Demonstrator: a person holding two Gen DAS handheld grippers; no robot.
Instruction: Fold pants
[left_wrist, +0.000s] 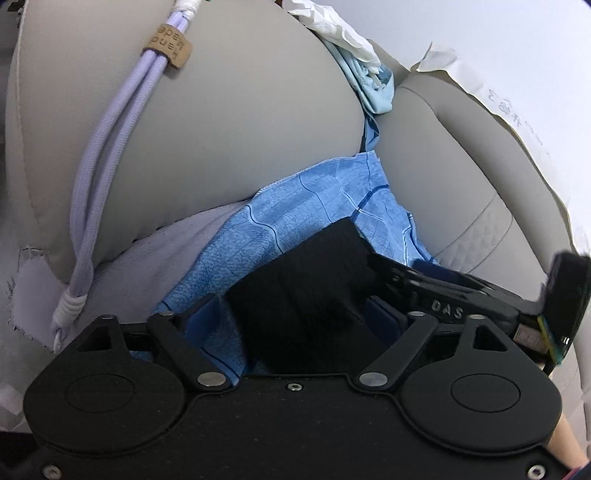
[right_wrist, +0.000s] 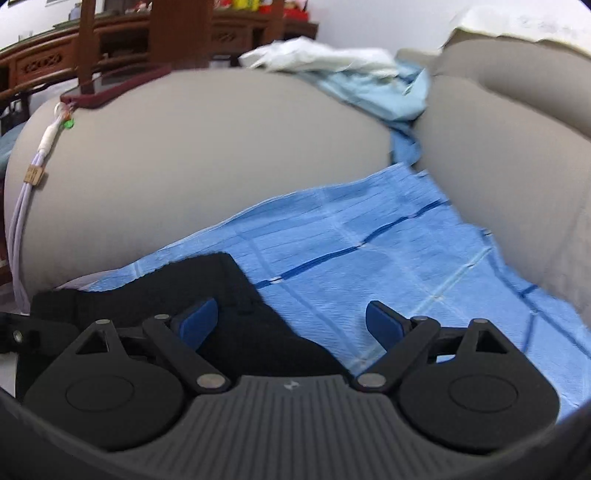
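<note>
On the grey sofa (right_wrist: 221, 147), over a blue sheet (right_wrist: 369, 240), I judge the black pants (right_wrist: 251, 325) soft and limp; I would pinch a hem edge. Both the left gripper (left_wrist: 295, 314) and the right gripper (right_wrist: 291, 321) show jaws spread, pinching nothing.

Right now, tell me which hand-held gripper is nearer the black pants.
Left. The left hand-held gripper has the black pants between its open fingers; the right hand-held gripper sits at their edge, partly over the blue sheet.

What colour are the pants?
Black pants, clearest in the right wrist view, lying on blue cloth.
</note>
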